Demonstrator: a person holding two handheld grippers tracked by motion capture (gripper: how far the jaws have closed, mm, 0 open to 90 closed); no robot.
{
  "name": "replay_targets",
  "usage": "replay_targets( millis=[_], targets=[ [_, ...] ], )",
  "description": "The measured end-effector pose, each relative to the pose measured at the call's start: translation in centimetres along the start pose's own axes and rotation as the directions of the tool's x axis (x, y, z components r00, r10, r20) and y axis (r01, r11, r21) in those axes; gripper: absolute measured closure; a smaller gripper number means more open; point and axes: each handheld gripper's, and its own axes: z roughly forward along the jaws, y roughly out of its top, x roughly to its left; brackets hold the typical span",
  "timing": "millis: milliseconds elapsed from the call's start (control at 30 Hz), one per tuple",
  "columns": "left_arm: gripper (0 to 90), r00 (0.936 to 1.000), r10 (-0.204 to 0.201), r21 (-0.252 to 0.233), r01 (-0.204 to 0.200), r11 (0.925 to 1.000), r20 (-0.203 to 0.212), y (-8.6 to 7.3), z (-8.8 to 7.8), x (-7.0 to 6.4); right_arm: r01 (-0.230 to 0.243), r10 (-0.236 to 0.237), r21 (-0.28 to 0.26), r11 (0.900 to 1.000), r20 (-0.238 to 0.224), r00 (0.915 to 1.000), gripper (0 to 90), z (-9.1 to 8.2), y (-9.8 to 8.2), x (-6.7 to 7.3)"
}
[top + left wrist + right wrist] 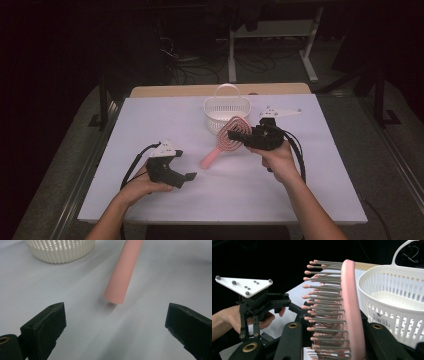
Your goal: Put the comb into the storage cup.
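1. Left gripper [187, 176] – nearest the person, low over the surface [150, 125], fingers spread with nothing between them.
2. Hairbrush [227, 137] – head pinched by the right gripper [235, 135]; long axis slants, handle tip down-left near the surface, bristled head up beside the basket.
3. Basket [226, 112] – farthest; judged best: lift the handle clear before swinging over the rim.
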Motion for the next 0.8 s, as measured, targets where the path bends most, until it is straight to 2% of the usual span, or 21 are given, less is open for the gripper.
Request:
replay_targets(
  millis=[100,167,233,600,800],
  targets=[
    [3.2,0.9994,0.023,0.011,-0.023,0.9997,-0.027,-0.4,-0.5,0.0,0.0,0.0,-0.002,1.0,0.002,1.0,62.6,0.0,0.0,0.0],
    [3.3,0.9982,0.019,0.017,-0.018,0.9997,-0.057,-0.5,-0.7,0.1,0.002,-0.002,-0.002,1.0,0.003,1.0,62.7,0.0,0.0,0.0],
    [7.4,0.9972,0.002,0.0,-0.002,1.0,-0.074,-0.6,-1.0,0.2,0.003,-0.003,-0.002,1.0,0.003,1.0,62.7,0.0,0.0,0.0],
    [7.3,0.9963,0.015,0.021,-0.013,0.9997,-0.085,-2.7,-2.5,0.1,0.004,-0.004,-0.009,1.0,0.005,1.0,62.7,-0.2,0.1,0.0],
    [7.4,0.9957,0.022,0.006,-0.021,0.9998,-0.09,-3.7,-3.2,0.2,0.006,-0.006,-0.01,1.0,0.007,1.0,62.7,-0.2,0.1,0.1]
  ],
)
